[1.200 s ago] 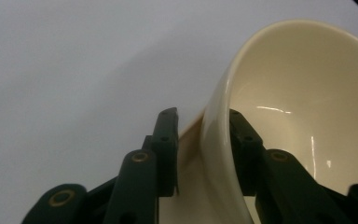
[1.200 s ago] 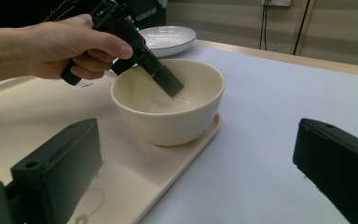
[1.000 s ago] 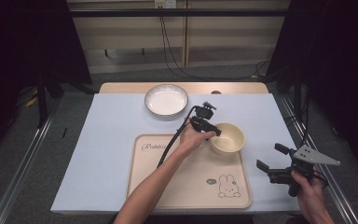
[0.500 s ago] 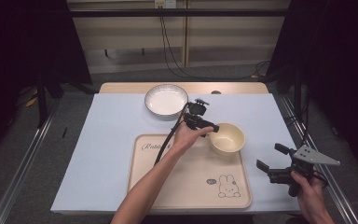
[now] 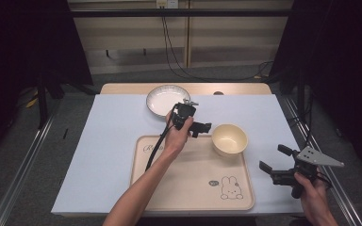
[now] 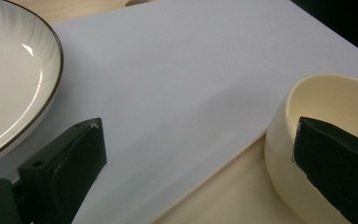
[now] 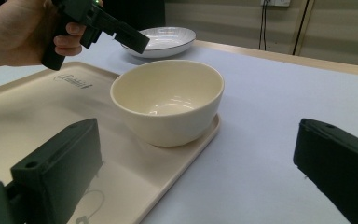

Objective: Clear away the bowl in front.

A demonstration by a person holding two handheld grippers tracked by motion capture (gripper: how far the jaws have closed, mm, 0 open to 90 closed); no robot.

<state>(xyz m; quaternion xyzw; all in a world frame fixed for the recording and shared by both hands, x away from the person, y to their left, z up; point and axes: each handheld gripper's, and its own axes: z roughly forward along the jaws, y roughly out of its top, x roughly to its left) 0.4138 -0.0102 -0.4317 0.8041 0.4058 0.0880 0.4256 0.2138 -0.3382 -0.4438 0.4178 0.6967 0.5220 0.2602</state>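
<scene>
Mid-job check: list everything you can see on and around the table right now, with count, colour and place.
bowl: one, cream, empty, on the tray's far right corner.
plate: one, white with a dark rim, on the far part of the sheet, beyond the tray.
tray: one, beige, with a rabbit drawing, at the near middle of the table.
sheet: one, pale blue, covers most of the table.
table: one, light wood, bare along the far edge.
left gripper: one, black, open, held above the tray's far edge, left of the bowl.
right gripper: one, black with a grey plate, open, right of the tray.
</scene>
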